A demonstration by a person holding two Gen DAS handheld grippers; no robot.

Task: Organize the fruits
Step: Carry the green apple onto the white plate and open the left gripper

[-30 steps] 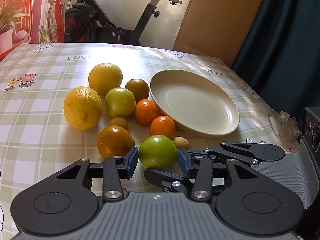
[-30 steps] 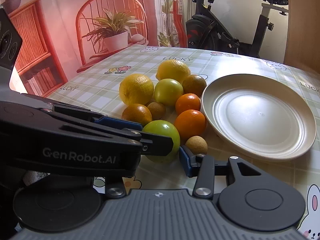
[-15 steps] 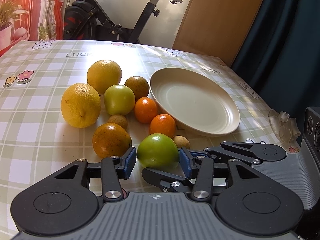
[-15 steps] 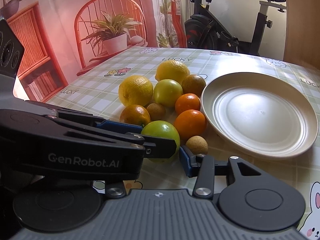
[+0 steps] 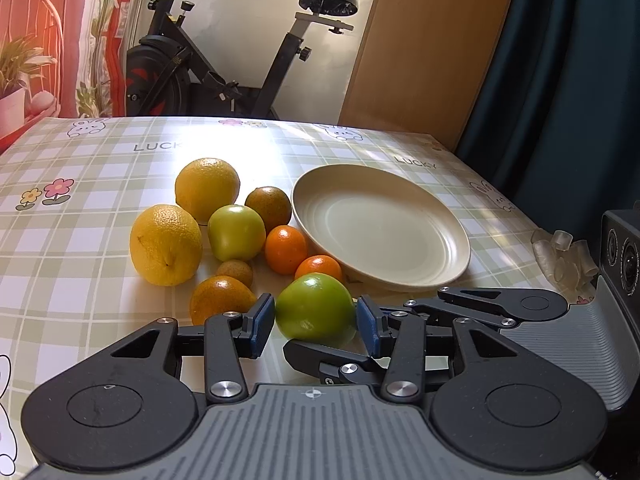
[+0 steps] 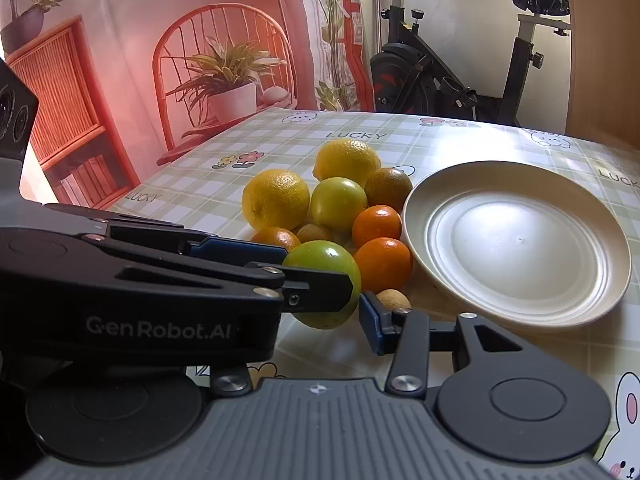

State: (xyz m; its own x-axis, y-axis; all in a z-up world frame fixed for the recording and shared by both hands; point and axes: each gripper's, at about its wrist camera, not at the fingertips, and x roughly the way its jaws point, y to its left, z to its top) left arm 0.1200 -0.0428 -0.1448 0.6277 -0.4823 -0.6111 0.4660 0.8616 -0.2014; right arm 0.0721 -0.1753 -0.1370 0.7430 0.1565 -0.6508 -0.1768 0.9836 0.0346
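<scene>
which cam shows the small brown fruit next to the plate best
The right wrist view: the small brown fruit shows there, beside the plate rim, behind the right gripper's blue pad. In the left wrist view I cannot find it; the green apple may hide it.

Bare plate (image 5: 380, 224) right of tightly clustered fruit (image 5: 236, 232); open tablecloth (image 5: 80, 232) to the left.

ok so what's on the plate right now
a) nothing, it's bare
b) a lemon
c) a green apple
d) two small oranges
a: the cream plate shows only its bare ringed surface in both views, while all the fruit, including the green apple, sits on the tablecloth to its left.
</scene>
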